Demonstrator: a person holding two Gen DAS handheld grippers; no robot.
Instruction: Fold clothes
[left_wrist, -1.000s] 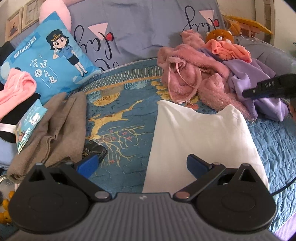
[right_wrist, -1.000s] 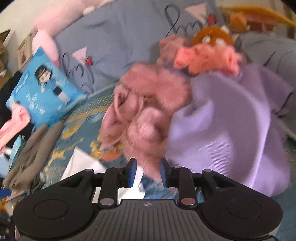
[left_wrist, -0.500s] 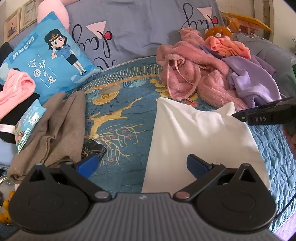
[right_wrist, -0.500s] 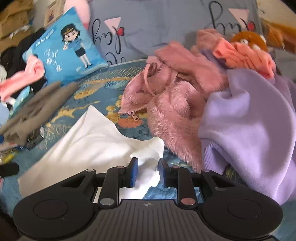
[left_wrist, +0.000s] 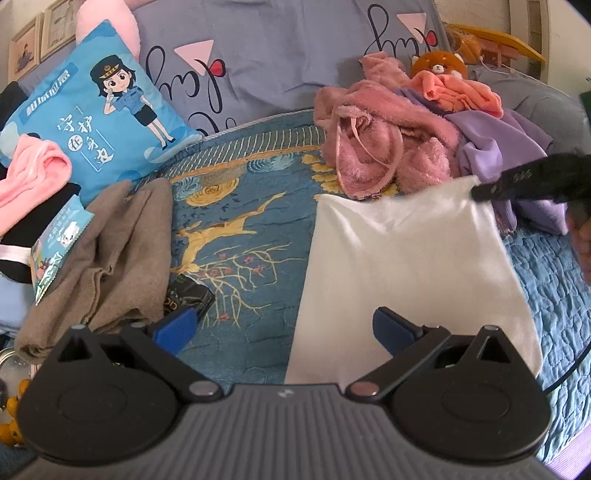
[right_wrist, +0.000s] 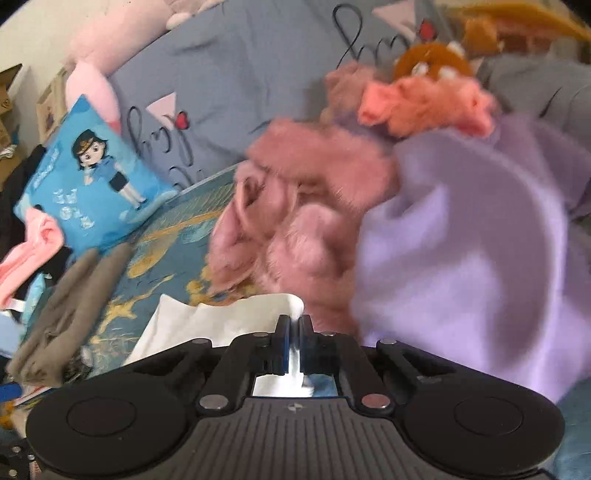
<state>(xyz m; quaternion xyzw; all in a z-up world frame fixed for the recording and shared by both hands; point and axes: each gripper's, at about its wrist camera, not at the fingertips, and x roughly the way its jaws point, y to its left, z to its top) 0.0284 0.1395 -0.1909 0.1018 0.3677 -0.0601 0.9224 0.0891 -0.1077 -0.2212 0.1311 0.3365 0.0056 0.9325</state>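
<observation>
- right gripper clenched on the far right corner of the white cloth; a bit of white fabric pokes out between the nearly closed blue pads; right wrist view is blurred
- in the left wrist view the right gripper shows as a black finger at that same corner, corner looks slightly raised
- left gripper spread wide, holding nothing; left blue pad over the bedspread beside the brown garment, right blue pad over the near part of the white cloth
- count: one white cloth, one brown garment, one pile of pink fuzzy clothes, one purple garment, one orange cloth on a brown plush toy, one blue cartoon pillow
- white cloth lies flat on the bedspread, right of centre, near edge just in front of the left gripper, far edge touching the pink pile
- brown garment well left of the white cloth, bare bedspread between them
</observation>
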